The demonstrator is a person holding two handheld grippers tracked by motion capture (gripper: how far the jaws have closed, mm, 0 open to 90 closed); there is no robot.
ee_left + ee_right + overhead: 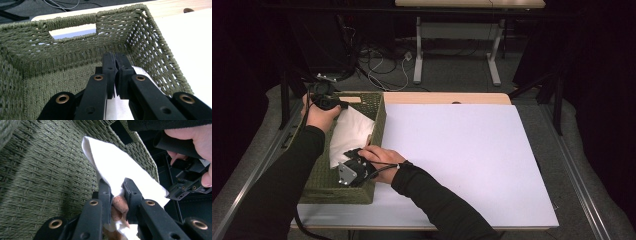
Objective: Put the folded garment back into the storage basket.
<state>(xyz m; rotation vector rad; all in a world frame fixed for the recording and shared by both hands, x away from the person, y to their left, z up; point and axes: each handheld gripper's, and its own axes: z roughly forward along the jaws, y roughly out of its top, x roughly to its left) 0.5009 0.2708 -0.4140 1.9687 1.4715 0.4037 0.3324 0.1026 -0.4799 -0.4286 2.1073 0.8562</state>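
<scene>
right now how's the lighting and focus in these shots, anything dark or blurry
High view: room edges fall to black, the white table is evenly lit, no glare. Left gripper view: the basket weave is sharp, the near left gripper arms softer. Right gripper view: the white cloth is bright and nearly washed out, with the background at right dark.

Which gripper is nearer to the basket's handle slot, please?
Left. The left gripper is at the basket's far end by the handle slot; the right gripper is at the near end.
</scene>
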